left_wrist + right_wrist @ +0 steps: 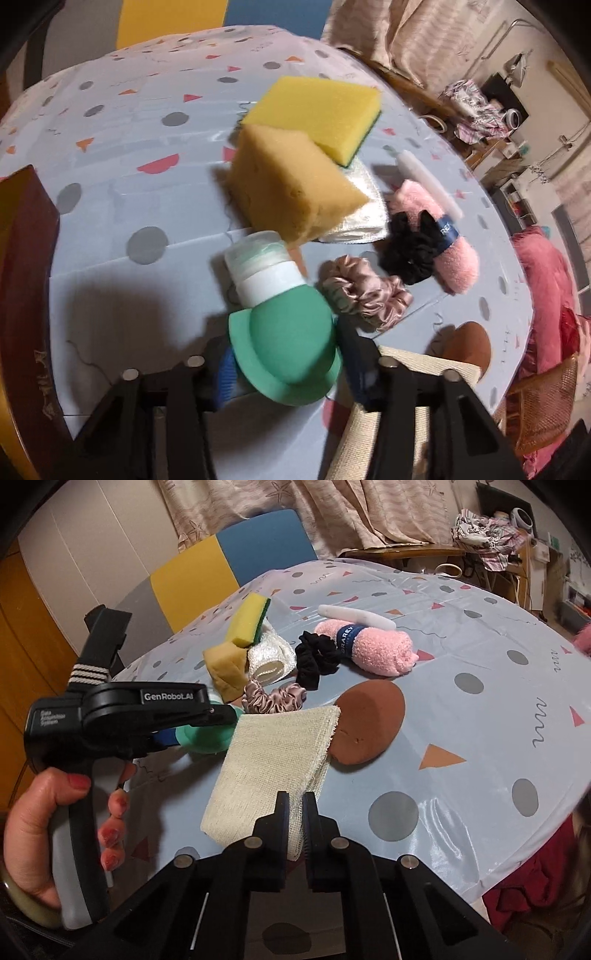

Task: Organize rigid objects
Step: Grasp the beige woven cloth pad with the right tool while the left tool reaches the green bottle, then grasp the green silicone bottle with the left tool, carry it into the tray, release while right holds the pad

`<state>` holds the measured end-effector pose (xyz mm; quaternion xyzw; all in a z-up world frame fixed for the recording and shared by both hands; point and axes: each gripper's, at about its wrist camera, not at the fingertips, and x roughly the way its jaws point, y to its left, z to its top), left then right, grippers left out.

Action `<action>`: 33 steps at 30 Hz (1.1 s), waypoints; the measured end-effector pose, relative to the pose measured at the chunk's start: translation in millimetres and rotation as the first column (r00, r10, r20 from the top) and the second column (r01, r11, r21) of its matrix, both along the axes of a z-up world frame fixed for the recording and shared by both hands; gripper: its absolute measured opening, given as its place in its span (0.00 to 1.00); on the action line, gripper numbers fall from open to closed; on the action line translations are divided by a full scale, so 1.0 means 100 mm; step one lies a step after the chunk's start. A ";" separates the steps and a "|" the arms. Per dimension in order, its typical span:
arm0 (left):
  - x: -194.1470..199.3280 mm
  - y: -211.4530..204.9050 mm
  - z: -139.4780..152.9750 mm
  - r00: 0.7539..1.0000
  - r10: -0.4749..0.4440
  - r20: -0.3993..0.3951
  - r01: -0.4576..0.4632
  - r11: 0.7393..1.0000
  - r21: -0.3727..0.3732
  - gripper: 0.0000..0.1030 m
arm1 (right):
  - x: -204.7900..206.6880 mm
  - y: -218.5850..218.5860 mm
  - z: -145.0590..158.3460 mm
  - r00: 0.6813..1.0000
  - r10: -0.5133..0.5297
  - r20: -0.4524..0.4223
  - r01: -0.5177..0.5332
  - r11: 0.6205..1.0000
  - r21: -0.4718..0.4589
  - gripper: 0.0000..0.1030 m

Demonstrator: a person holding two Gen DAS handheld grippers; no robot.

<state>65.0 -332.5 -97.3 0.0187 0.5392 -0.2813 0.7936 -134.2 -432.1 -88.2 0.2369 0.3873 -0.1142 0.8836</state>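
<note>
We hold the left gripper [284,365] around a green bottle [288,350] with a white cap [266,277]; its blue-padded fingers [225,376] sit on either side of the green body, clasping it just above the table [110,221]. Our right gripper [295,823] is clenched on the near edge of a folded cream cloth [273,760], which lies flat just right of the bottle.

The clutter sits close ahead. A tan sponge [291,192] lies just beyond the cap, with a yellow sponge [317,114] leaning on it farther back and a white woven cloth [365,206] beside them. To the right lie a pink satin scrunchie [365,291], a black scrunchie [410,247], a rolled pink towel [439,236] and a white stick [428,181]. A brown oval pad [365,727] touches the cream cloth's far right corner. A dark wooden box [26,258] stands at the table's left edge. Our left hand [44,830] grips the handle.
</note>
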 end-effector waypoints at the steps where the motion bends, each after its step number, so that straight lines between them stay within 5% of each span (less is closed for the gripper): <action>1: -0.01 0.02 0.01 1.000 -0.010 0.008 0.010 1.000 -0.003 0.43 | 0.00 0.01 0.00 1.000 0.001 0.000 -0.001 1.000 0.000 0.07; 17: -0.15 0.85 0.61 0.996 0.045 0.073 -0.033 0.987 -0.155 0.41 | 0.11 0.23 0.16 0.999 0.033 0.043 -0.032 0.999 -0.010 0.07; 24: -0.03 1.59 0.87 0.976 0.112 0.189 -0.094 0.990 -0.104 0.41 | 0.25 0.34 0.15 0.999 0.029 0.022 -0.029 1.000 -0.002 0.07; 33: 0.41 2.55 0.64 0.956 0.257 0.140 -0.253 0.966 -0.047 0.42 | 0.46 0.63 0.42 0.997 0.067 0.049 -0.063 0.996 -0.063 0.06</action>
